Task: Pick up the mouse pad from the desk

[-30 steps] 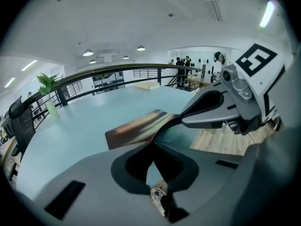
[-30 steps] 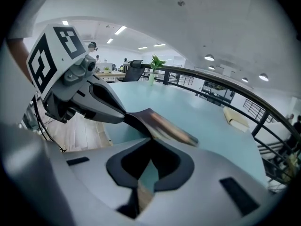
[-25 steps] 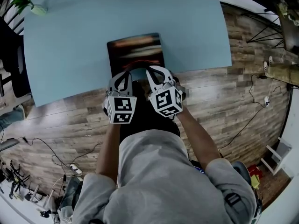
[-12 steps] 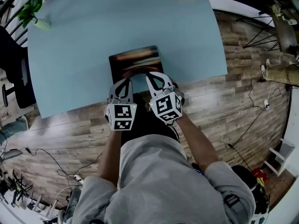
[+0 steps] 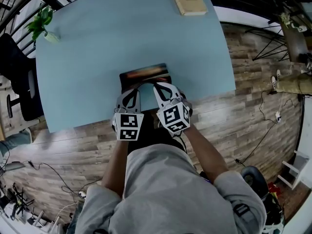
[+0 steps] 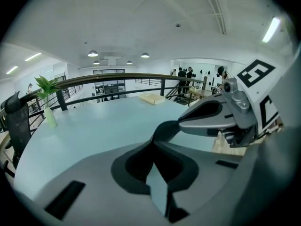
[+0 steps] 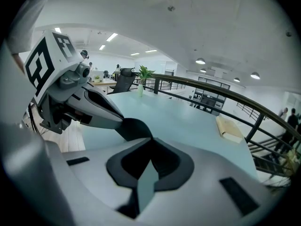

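Note:
The dark mouse pad (image 5: pixel 145 73) with an orange streak lies near the front edge of the light blue desk (image 5: pixel 92 48), its near edge raised. My left gripper (image 5: pixel 133 88) is shut on the pad's near left edge. My right gripper (image 5: pixel 160 86) is shut on its near right edge. In the left gripper view the jaws (image 6: pixel 153 142) meet, and the pad (image 6: pixel 165 130) curves across to the right gripper (image 6: pixel 182 123). The right gripper view shows its jaws (image 7: pixel 151 142) closed and the pad (image 7: pixel 136 128) bending toward the left gripper (image 7: pixel 120 121).
A tan book (image 5: pixel 188 0) lies at the desk's far right. A small green plant (image 5: pixel 41 22) stands at the far left corner. A dark chair (image 5: pixel 19 77) is left of the desk. Cables lie on the wooden floor (image 5: pixel 253 106).
Both grippers have risen together with the pad's near edge in them. The pad now looks shorter and more tilted up off the desk.

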